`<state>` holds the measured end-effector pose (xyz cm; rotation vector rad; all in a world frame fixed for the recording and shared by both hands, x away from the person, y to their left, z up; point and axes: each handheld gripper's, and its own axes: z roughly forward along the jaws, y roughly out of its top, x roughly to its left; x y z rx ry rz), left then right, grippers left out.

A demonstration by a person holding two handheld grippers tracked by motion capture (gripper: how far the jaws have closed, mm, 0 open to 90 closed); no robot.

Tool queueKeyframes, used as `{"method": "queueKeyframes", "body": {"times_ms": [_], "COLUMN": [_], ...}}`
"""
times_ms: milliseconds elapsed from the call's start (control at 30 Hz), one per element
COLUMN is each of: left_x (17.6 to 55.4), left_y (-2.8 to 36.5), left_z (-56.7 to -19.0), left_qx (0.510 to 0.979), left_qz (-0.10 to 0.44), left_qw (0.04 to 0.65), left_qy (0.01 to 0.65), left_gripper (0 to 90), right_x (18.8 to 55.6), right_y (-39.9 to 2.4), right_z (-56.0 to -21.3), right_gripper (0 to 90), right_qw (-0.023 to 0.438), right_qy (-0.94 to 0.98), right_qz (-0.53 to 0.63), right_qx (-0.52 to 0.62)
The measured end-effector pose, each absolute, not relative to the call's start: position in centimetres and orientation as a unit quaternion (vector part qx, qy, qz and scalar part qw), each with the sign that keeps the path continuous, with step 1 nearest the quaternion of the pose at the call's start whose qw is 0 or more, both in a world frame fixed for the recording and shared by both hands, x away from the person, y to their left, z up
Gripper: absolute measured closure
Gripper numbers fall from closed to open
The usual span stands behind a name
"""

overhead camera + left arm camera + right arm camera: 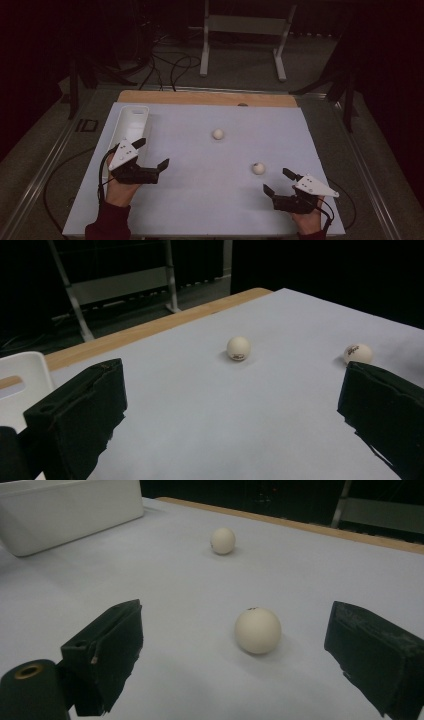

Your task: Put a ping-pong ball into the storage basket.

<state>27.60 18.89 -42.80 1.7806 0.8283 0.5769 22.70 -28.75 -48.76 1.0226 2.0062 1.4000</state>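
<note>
Near ball (257, 630) sits on the white sheet (200, 190), at 11 o'clock just off our right gripper (278, 182), whose jaws gape with nothing held; the far ball (218, 134) lies well apart toward 12. We judge a glancing jaw could roll it away. Left gripper (152, 152), likewise released, hovers beside the tray (131, 122); its view reveals print on both balls.

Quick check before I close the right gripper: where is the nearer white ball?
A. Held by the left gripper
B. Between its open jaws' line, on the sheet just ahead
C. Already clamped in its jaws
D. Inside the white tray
B: the nearer ball rests on the sheet ahead of the right gripper, whose jaws stand wide apart without touching it.
</note>
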Motion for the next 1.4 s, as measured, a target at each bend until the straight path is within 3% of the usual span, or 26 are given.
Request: {"method": "queueKeyframes", "body": {"times_ms": [1400], "left_x": [31.2], "left_y": [12.0], "left_z": [-42.8], "left_qx": [0.775], "left_qz": [0.188], "left_qw": [0.516], "left_qy": [0.312], "left_gripper": [0.0], "right_x": [22.9], "right_y": [-28.9], "right_z": [-48.7], "right_gripper": [8.5], "right_qw": [0.247], "right_qy": [0.732], "right_qz": [0.51], "right_qx": [0.378]}}
